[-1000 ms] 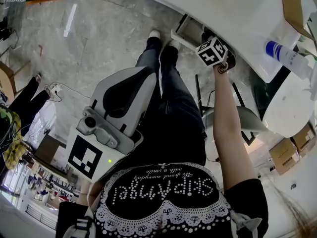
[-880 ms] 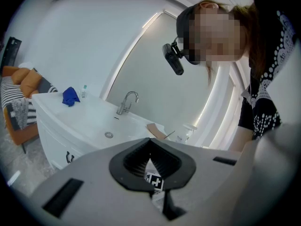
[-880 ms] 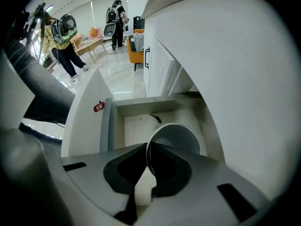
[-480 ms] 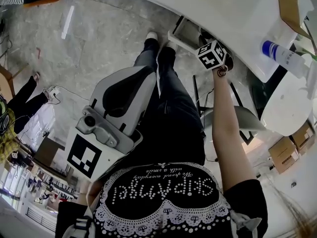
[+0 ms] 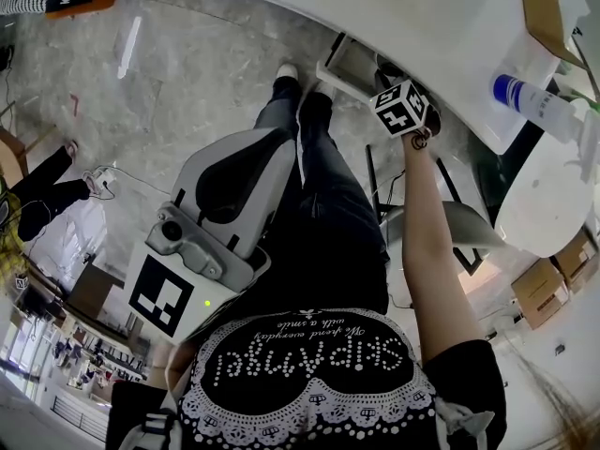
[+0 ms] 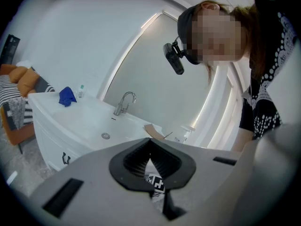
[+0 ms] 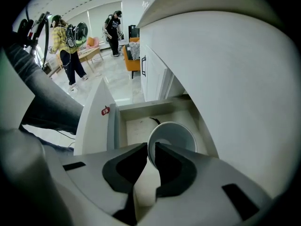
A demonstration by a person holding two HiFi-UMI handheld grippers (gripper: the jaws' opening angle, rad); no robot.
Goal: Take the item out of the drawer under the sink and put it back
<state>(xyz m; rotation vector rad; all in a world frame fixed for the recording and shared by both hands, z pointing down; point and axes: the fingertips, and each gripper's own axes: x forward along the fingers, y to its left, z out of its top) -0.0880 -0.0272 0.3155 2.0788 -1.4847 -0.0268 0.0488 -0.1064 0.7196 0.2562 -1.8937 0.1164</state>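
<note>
- Drawer [image 7: 136,124] beneath the white tabletop [image 6: 56,108] stands pulled open; white cup [image 7: 176,136] sits inside it, towards the right wall, its mouth facing the right gripper view
- Right gripper [image 7: 150,146] points steeply down into the drawer; its jaws have just been opening and stand slightly apart, with the cup's near rim in the gap between them
- Left gripper [image 6: 149,141] is held in front of the person's body, well apart from the drawer; its jaws are closed tip to tip, nothing between them
- Left gripper view looks across the tabletop; sink [image 6: 89,124] with tap [image 6: 123,102] behind it; blue cloth [image 6: 67,96] lies near the far end
</note>
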